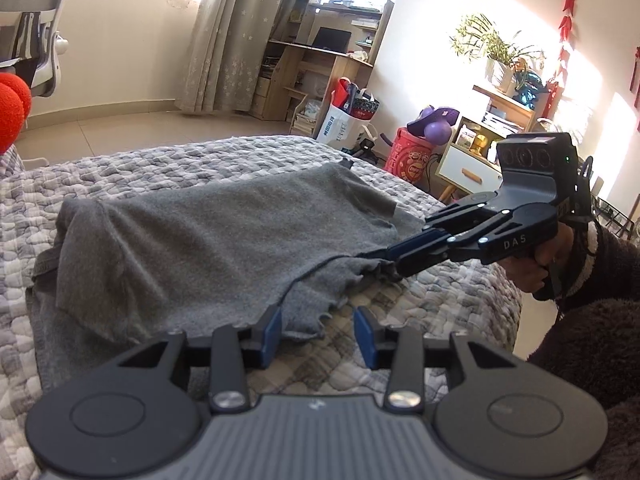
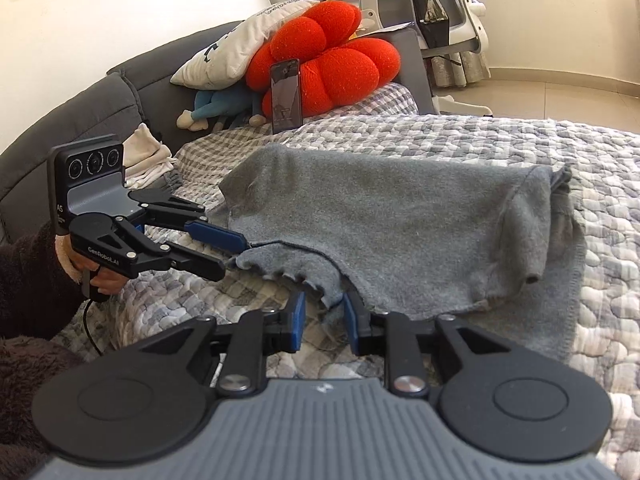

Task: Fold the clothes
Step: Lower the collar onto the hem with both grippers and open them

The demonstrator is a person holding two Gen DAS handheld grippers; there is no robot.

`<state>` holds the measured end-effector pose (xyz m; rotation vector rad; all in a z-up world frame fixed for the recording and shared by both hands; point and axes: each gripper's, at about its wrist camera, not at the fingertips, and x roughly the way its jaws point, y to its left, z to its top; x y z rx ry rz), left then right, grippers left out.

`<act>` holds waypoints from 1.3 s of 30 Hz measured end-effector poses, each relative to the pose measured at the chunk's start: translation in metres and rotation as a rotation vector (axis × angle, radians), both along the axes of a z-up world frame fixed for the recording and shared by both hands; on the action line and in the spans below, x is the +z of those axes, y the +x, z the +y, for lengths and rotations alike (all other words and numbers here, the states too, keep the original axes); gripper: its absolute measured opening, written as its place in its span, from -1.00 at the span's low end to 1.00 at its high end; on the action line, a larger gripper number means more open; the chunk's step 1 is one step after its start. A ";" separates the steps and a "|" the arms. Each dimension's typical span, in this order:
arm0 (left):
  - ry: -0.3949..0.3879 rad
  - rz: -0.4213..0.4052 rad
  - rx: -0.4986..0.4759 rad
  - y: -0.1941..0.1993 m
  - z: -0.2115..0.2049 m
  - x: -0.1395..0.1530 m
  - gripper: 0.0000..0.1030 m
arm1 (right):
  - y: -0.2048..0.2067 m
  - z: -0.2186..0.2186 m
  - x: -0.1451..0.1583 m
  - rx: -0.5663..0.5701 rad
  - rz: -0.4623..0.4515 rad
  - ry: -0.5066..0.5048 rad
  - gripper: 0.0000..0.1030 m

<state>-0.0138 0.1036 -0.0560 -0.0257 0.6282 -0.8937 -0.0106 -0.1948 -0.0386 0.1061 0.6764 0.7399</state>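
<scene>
A grey knit sweater (image 1: 220, 232) (image 2: 400, 224) lies folded over itself on the quilted bed (image 1: 440, 300) (image 2: 520, 140), with its wavy hem toward me. My left gripper (image 1: 319, 328) is open at that hem; the cloth edge lies by its left blue pad and is not pinched. From the right wrist view the left gripper (image 2: 234, 254) has its tips spread around the hem's end. My right gripper (image 2: 324, 316) is open, with a hem corner hanging loose between its pads. In the left wrist view the right gripper (image 1: 390, 264) rests at the hem's far end, held by a hand.
A red knotted cushion (image 2: 332, 60), a white pillow (image 2: 240, 48) and a propped phone (image 2: 286, 96) sit against the grey headboard (image 2: 80, 120). Folded pale clothes (image 2: 144, 156) lie by the left gripper. Beyond the bed are a red bucket (image 1: 412, 156), a nightstand (image 1: 468, 168) and a wooden desk (image 1: 320, 64).
</scene>
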 end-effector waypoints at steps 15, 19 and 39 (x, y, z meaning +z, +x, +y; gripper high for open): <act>-0.123 -0.015 0.525 0.031 0.052 0.008 -0.07 | 0.030 -0.036 -0.001 -0.405 -0.042 -0.027 -0.22; -0.116 0.034 0.556 0.040 0.048 -0.005 -0.62 | 0.041 -0.037 -0.011 -0.457 -0.009 -0.007 -0.22; 0.108 -0.150 0.658 0.015 0.019 0.013 -0.22 | 0.031 -0.018 -0.001 -0.514 -0.154 -0.201 -0.30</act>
